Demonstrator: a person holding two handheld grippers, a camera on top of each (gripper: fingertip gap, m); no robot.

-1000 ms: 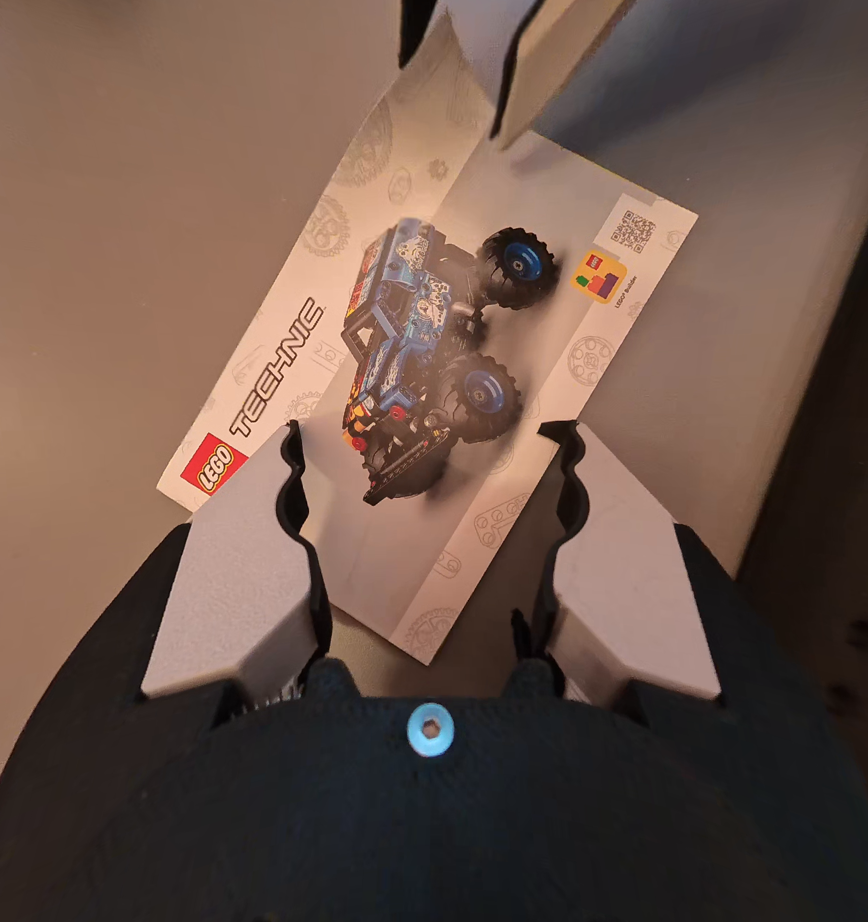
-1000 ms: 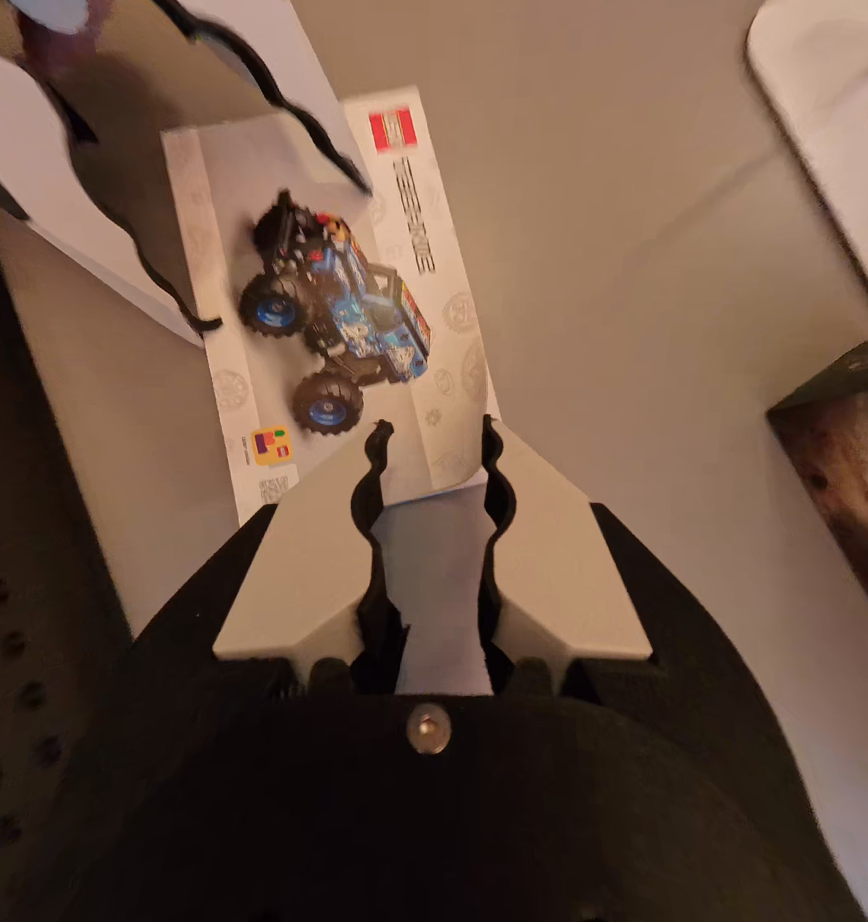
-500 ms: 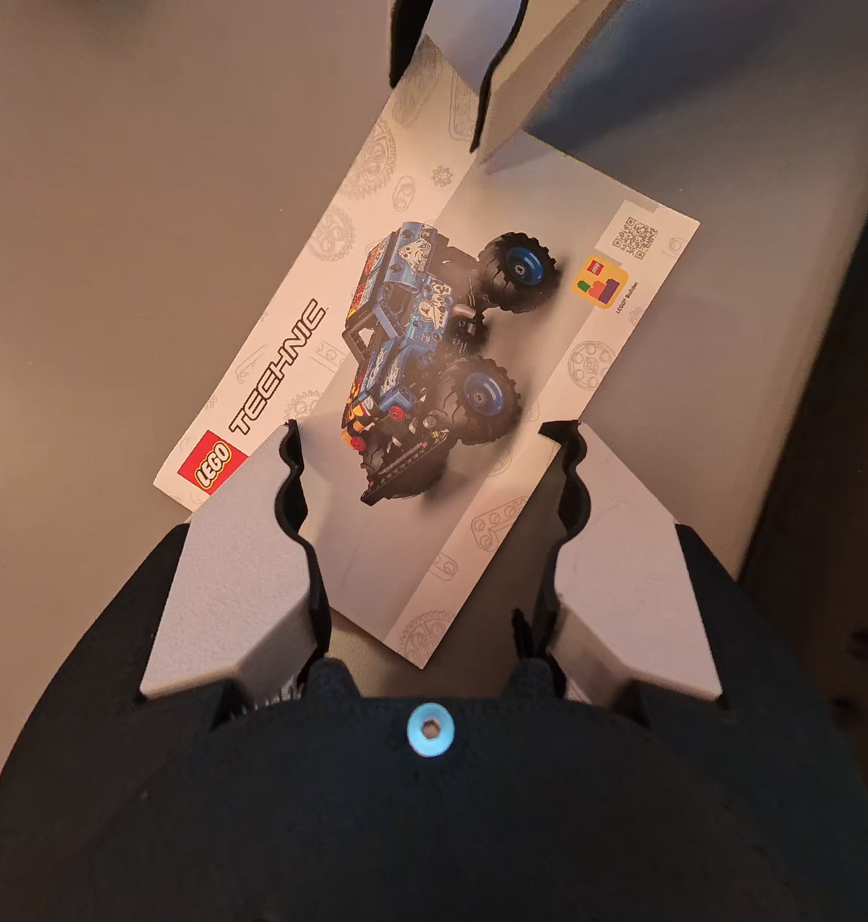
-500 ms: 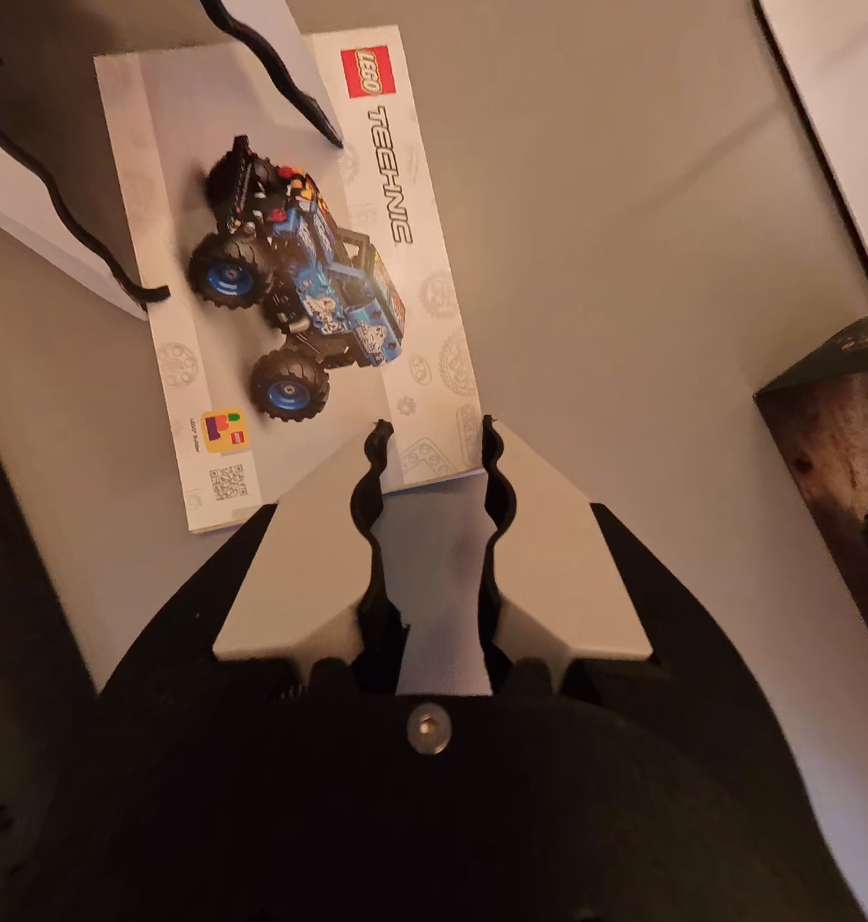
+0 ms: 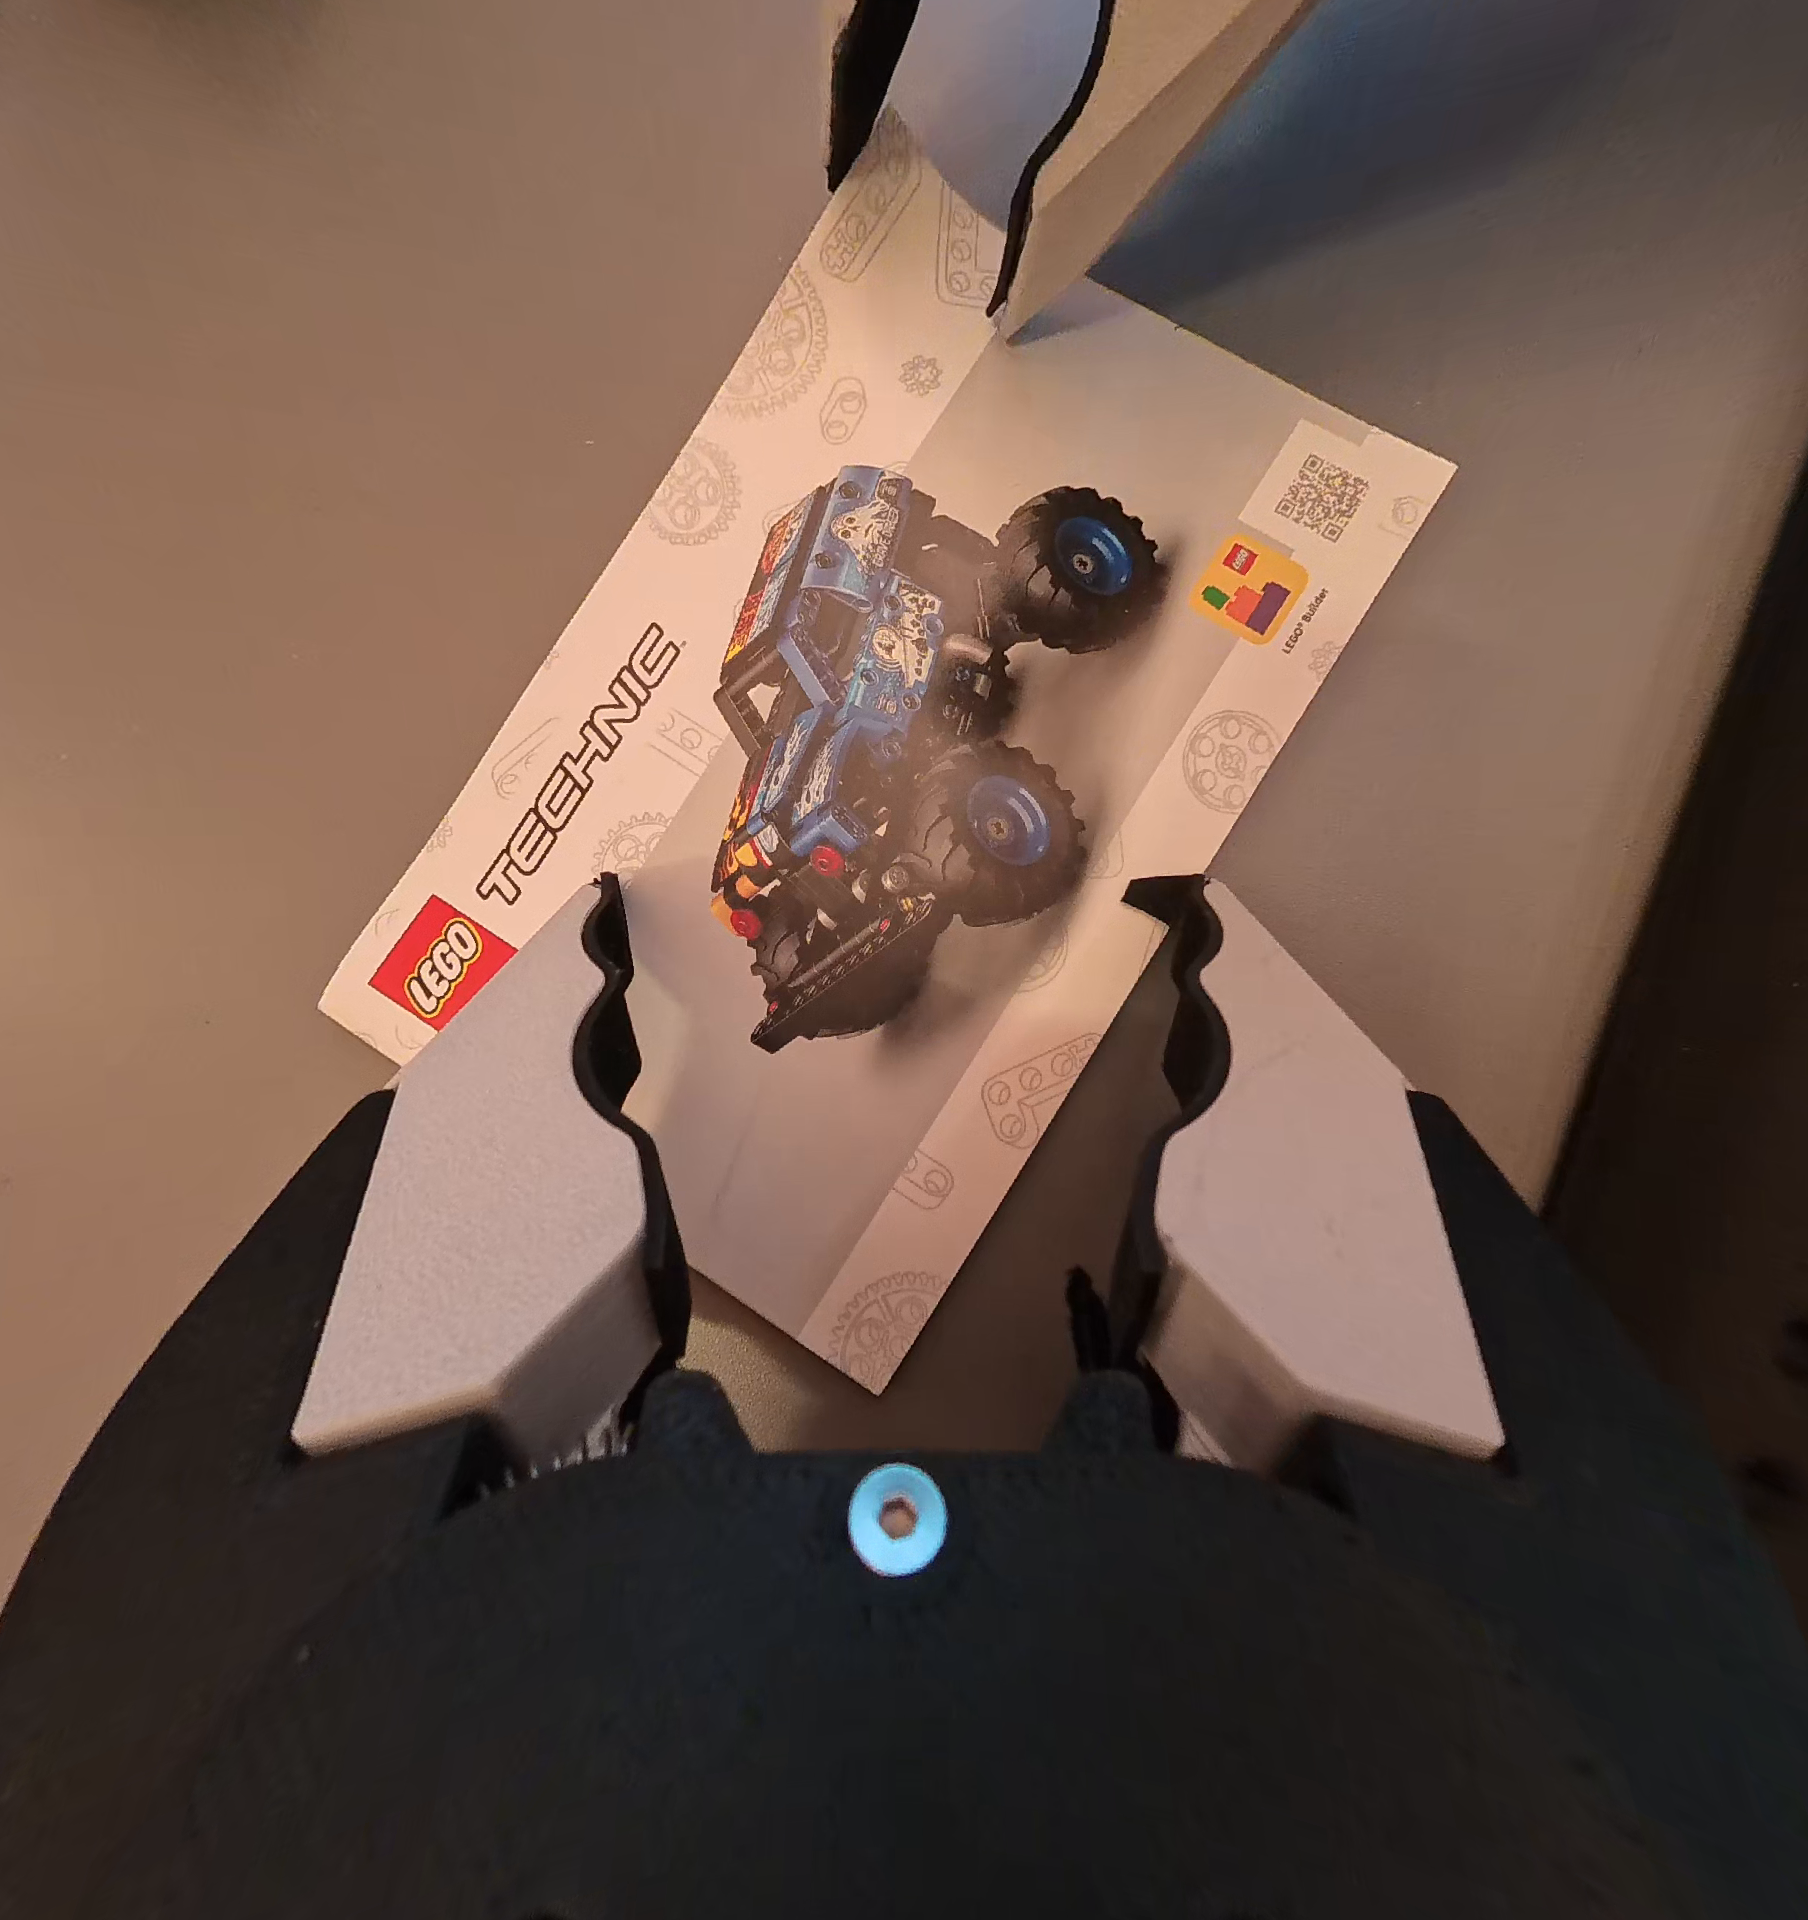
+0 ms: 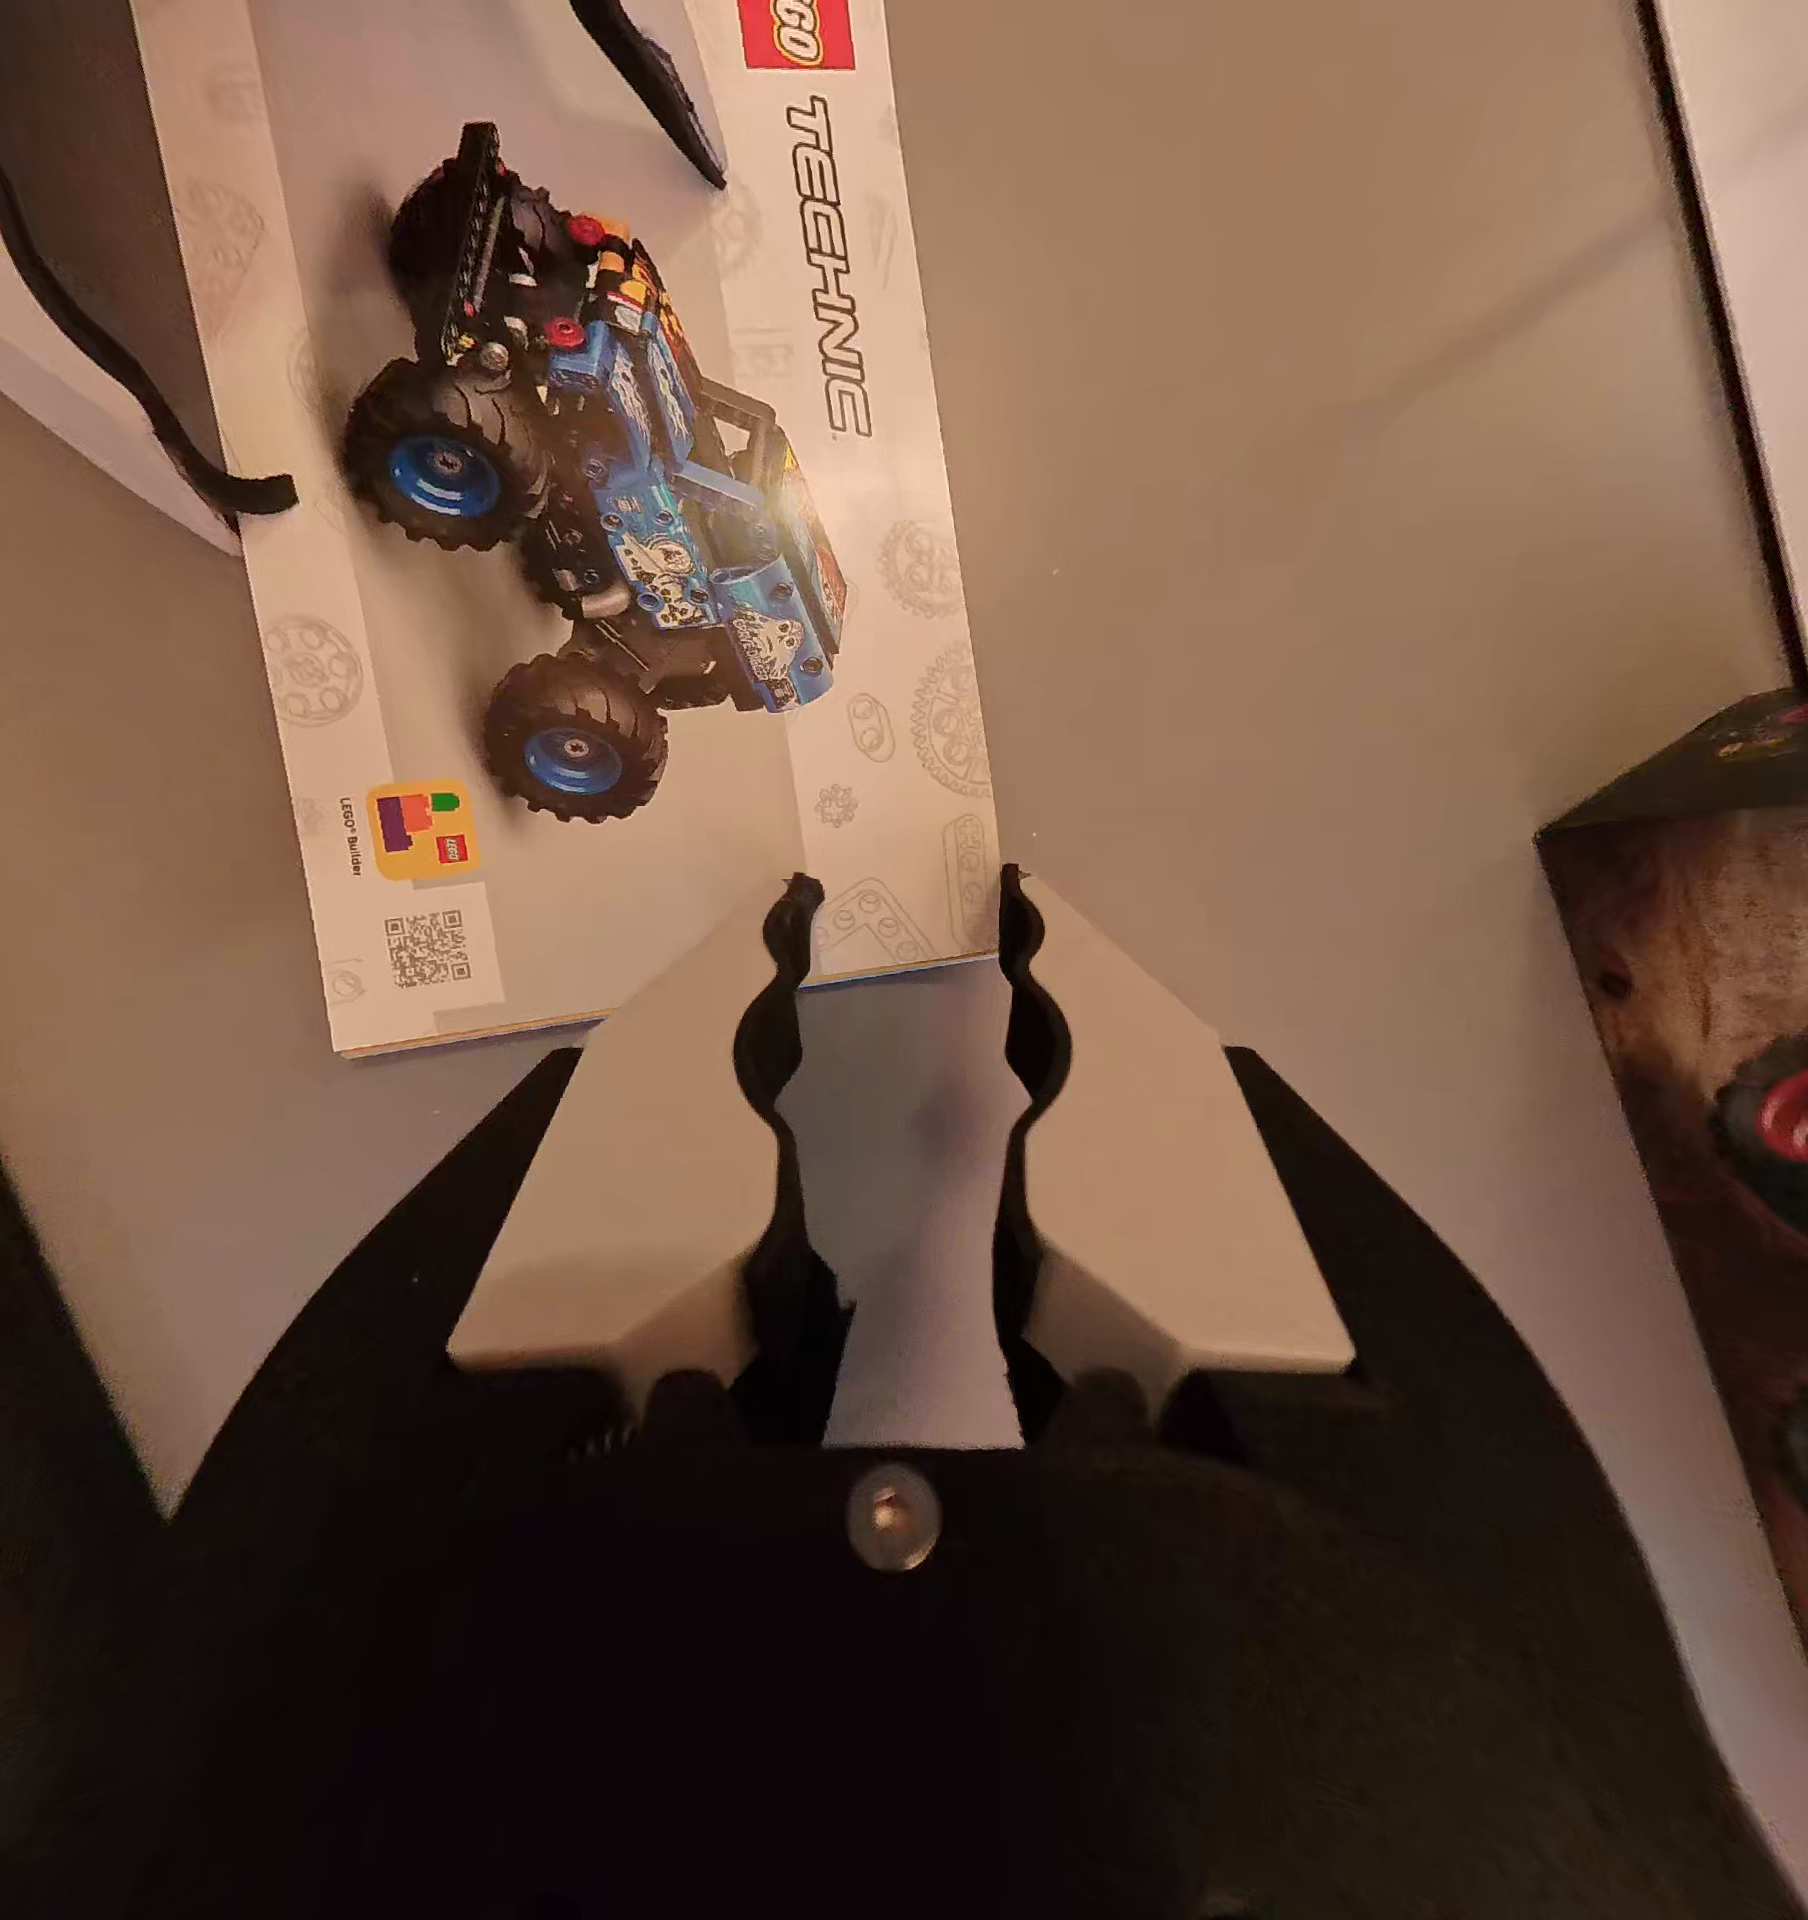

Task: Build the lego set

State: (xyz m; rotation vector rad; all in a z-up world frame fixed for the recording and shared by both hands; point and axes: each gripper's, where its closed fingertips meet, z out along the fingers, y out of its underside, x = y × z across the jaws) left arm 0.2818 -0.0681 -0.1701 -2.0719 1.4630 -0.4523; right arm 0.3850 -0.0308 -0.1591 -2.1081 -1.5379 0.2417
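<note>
Two grippers hover above one closed instruction booklet (image 5: 884,831), which lies flat on the table (image 5: 204,468) with its cover, showing a blue big-wheeled truck, facing up. The left gripper (image 5: 895,894) has its fingers spread wide and empty, straddling the near end of the booklet without visible contact. The right gripper (image 6: 905,883) has its fingers parted by a narrower gap, also empty, with the tips over the booklet's near right corner; contact with the page edge cannot be confirmed. This placement suggests the booklet is to be lifted or opened at that corner, with the left gripper positioned to steady it. No loose bricks are visible, so the build appears to be at its first stage. The table is a plain, matte grey-beige surface under warm, dim light. A dark printed box (image 6: 1731,1091) stands at the right. A white object (image 6: 1783,312) with a dark edge lies at the far right. A dark strip (image 5: 1731,1143) with small holes runs beyond the table edge.
</note>
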